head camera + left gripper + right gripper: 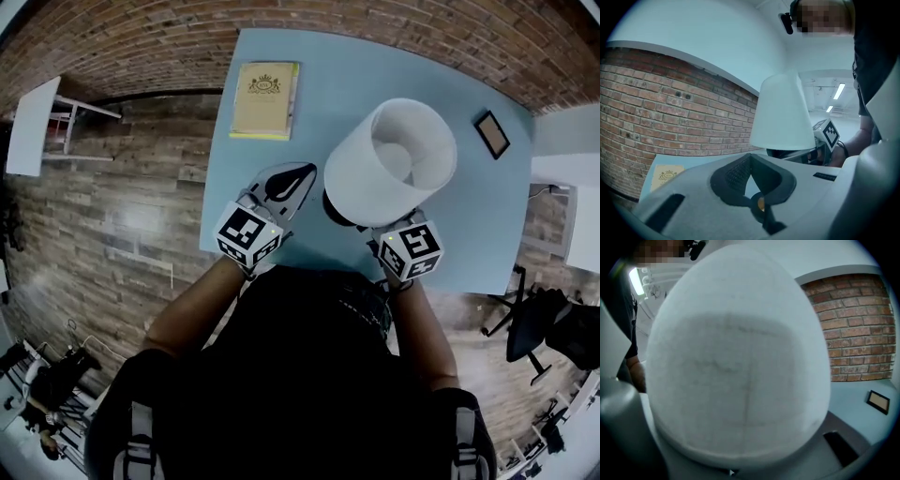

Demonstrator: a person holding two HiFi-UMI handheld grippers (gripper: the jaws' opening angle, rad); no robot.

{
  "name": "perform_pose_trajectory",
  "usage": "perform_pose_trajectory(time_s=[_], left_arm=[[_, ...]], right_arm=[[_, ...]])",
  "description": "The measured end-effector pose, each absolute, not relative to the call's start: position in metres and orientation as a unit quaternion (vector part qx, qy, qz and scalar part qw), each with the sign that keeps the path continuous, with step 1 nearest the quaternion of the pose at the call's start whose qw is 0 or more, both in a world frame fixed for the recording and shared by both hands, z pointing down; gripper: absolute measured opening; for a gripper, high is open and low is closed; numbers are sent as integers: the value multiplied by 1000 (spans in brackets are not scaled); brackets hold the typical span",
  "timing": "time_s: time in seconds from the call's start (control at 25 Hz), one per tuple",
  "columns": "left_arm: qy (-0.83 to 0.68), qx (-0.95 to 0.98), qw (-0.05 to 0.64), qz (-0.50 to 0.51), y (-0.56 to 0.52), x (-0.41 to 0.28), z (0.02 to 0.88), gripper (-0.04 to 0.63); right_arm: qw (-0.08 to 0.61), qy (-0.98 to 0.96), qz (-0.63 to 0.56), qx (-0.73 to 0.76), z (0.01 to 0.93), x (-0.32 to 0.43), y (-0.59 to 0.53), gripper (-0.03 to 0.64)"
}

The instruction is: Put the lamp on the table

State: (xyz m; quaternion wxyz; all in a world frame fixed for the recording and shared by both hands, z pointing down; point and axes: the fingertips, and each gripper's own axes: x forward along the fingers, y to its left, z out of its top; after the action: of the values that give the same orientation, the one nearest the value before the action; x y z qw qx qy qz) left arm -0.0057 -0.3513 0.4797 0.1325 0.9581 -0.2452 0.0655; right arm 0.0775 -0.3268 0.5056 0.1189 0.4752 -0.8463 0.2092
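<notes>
The lamp (392, 161) has a white conical shade (783, 112) over a dark base and stands upright over the near right part of the light blue table (337, 66). My right gripper (380, 230) reaches in under the shade from the near side. In the left gripper view its fingers (811, 152) run to the dark base and look closed on it. The shade (740, 357) fills the right gripper view and hides those jaws. My left gripper (305, 173) hovers just left of the lamp without touching it, shut on nothing (751, 158).
A tan book (264, 98) lies at the table's far left, and a small dark picture frame (492, 134) at its far right. A white shelf (33, 127) stands on the wooden floor to the left. A black chair (534, 328) and white furniture (572, 187) are to the right.
</notes>
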Motion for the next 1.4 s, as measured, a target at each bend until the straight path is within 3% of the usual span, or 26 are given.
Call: perform_pose_trajectory(time_s=[1.4], left_arm=[[-252, 945, 176, 110, -393, 31, 570, 9]], right_arm=[[163, -842, 209, 471, 622, 124, -378, 118]])
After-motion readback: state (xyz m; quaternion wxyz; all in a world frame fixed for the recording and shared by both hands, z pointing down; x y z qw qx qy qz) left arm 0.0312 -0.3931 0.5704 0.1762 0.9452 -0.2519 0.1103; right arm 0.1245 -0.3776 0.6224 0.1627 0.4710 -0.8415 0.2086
